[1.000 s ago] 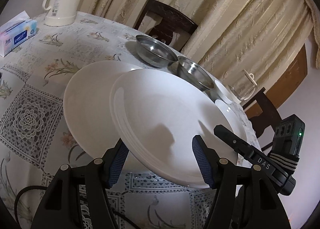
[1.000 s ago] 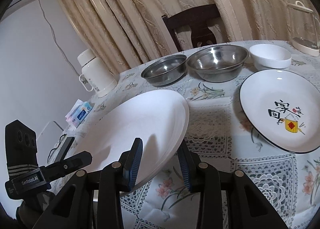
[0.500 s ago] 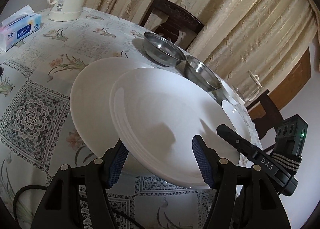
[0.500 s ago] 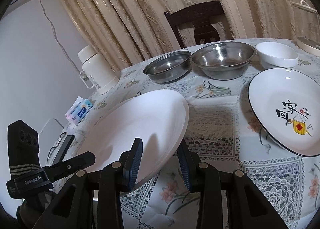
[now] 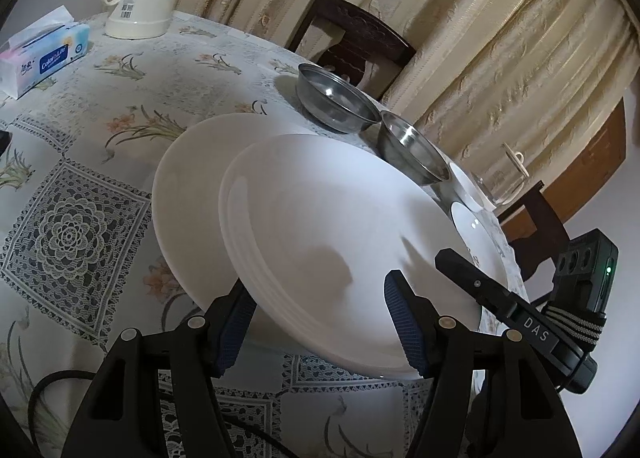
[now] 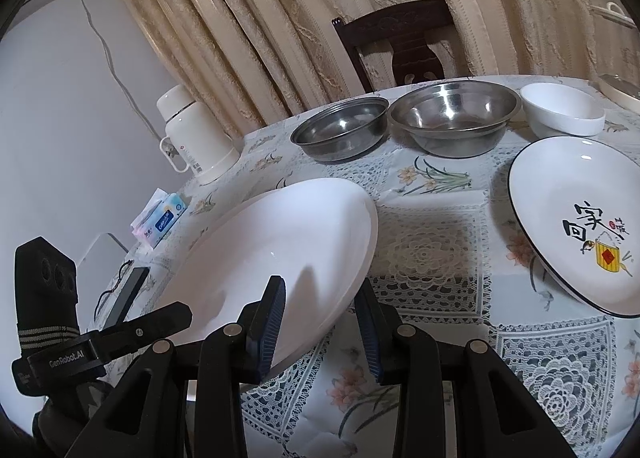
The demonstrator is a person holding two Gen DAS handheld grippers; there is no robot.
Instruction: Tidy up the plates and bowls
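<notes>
**Held plate closing over its twin**

Above the lace-covered table [image 5: 68, 225], the held white plate [image 5: 340, 225] rides tilted in the air, shared by both grippers. The left gripper [image 5: 320, 298] straddles its near rim with its fingers set fairly wide, one pad under the plate and the other on top, apparently clamped. The right gripper [image 6: 319, 290] pinches the opposite rim, one blue pad above and one below.

Over the last second the plate has not shifted within either grip, but the table has slid past beneath it. The lower white plate [image 5: 188, 193], flat on the cloth, is now covered a little more by the held one, while the two steel bowls [image 6: 340, 129] [image 6: 452, 113], the white bowl [image 6: 560, 113] and the patterned plate [image 6: 580, 217] have drifted rightward in the right wrist view.

That reads as a carry toward stacking white on white. The overlap is only partial and the held plate is not level, so centring and flattening appear to come before lowering.
</notes>
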